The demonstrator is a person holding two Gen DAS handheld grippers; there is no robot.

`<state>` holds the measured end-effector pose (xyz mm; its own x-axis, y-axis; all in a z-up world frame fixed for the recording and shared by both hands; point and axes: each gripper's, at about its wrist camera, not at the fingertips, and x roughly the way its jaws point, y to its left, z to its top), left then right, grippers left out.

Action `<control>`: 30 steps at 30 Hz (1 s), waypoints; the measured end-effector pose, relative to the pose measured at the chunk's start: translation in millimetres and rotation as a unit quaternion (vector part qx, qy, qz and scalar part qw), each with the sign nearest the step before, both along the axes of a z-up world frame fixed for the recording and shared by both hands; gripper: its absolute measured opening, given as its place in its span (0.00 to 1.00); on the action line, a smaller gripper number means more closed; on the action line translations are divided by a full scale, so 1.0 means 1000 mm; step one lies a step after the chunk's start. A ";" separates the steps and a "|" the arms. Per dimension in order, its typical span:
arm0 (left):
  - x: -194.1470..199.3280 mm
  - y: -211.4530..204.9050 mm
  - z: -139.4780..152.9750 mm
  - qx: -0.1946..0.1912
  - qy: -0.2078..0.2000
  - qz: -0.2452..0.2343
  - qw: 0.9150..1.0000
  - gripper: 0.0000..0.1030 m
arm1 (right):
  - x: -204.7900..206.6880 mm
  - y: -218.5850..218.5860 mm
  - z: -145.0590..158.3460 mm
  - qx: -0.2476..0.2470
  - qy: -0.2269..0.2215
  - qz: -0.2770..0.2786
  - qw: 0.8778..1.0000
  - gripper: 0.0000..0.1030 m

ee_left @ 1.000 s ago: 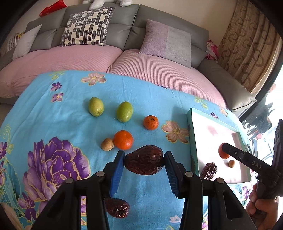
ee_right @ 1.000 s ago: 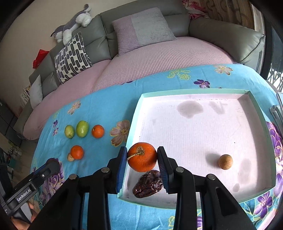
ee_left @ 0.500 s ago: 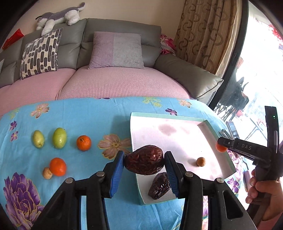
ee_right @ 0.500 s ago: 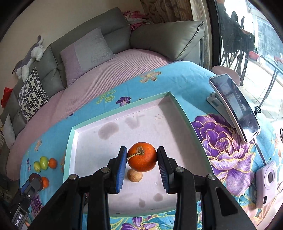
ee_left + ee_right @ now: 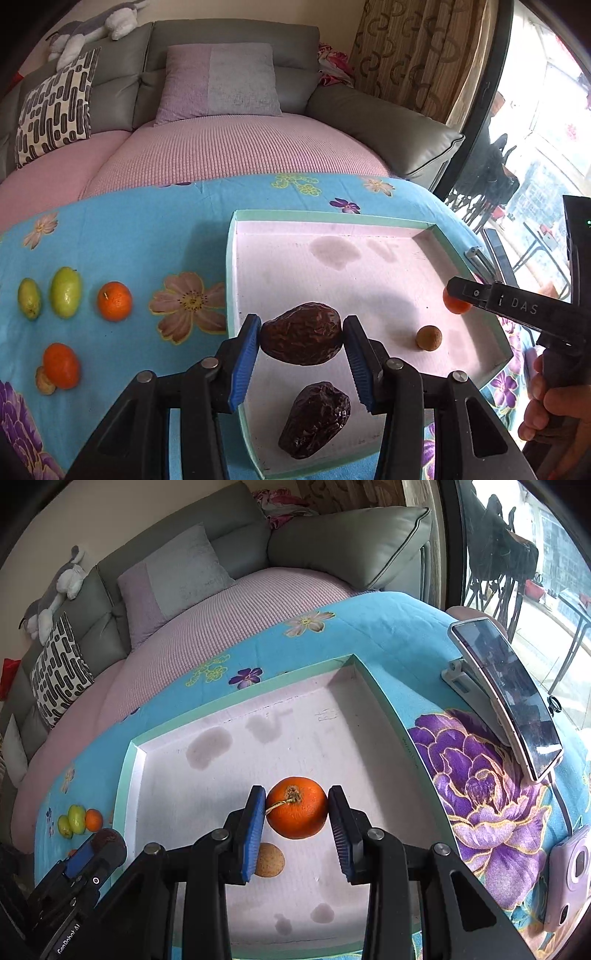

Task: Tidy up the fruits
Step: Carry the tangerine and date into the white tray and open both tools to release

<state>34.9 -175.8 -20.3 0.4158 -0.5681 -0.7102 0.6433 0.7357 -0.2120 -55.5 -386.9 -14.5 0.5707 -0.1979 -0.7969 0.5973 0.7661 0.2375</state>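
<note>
Fruits lie in two groups on the blue flowered cloth (image 5: 147,229) over the bench: some loose on the cloth, some in the tray (image 5: 231,266). The left gripper (image 5: 301,341) has its blue-padded fingers clamped on a dark wrinkled date (image 5: 301,339), held above the tray's near left part. A second date (image 5: 316,419) lies on the tray floor just below it, and a small tan round fruit (image 5: 428,338) sits toward the tray's right side.

The right gripper (image 5: 296,808) is closed on an orange (image 5: 296,808) — stem end facing the camera — over the tray floor (image 5: 221,794); from this view the tan fruit (image 5: 269,860) shows just beside the left finger (image 5: 253,834). In the left wrist view a hand (image 5: 554,417) grips that tool's handle at the right edge.

Loose on the cloth, left of the tray, are two green fruits (image 5: 65,292) side by side, a mandarin (image 5: 114,301) next to them, and nearer the camera another mandarin (image 5: 61,365) touching a small tan nut-like fruit (image 5: 44,382). A phone (image 5: 513,698) on a stand rests right of the tray. A grey sofa (image 5: 229,48) with cushions stands behind.
</note>
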 end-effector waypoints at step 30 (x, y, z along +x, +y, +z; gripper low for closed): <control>0.000 -0.014 -0.011 0.069 0.007 -0.006 0.998 0.62 | 0.023 0.015 -0.026 -0.037 0.087 0.042 0.995 0.54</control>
